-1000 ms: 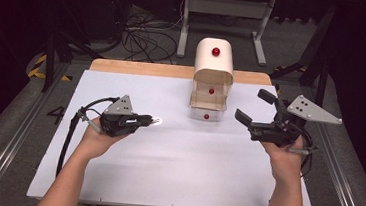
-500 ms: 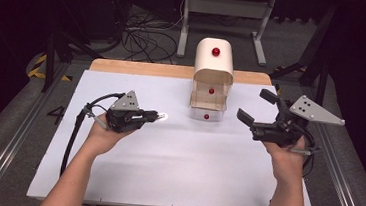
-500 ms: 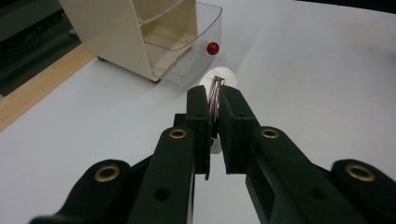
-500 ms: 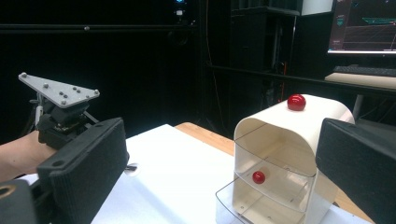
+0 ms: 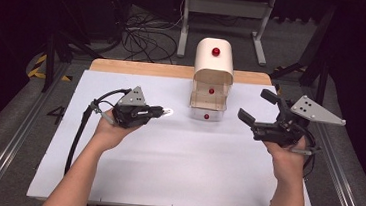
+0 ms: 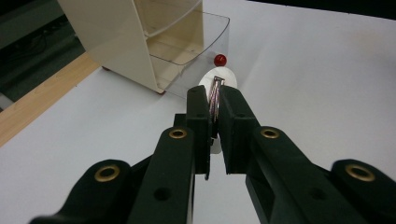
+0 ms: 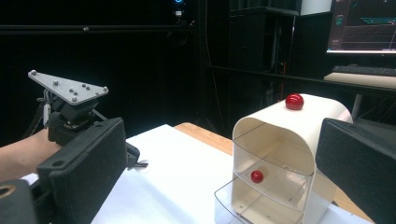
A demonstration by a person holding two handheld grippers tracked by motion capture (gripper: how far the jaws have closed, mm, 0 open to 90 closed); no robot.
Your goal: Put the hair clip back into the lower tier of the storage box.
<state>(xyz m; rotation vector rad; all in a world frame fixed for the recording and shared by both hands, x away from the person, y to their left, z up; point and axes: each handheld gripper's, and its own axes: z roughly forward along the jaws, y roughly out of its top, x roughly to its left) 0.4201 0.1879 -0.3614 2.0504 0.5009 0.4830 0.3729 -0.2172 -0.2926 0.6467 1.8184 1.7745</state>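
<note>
left claw pinching a thin white disc edge-on, hovering just over the white desk near the little cream drawer cabinet, bottom clear drawer sticking out, right claw hanging wide apart, gripping nothing, right of cabinet

- A lab or recording studio, kept dark around one lit table
- Loose cables and a metal stand on the floor behind it
- Rails flank the table
- A monitor glows by a keyboard
</note>
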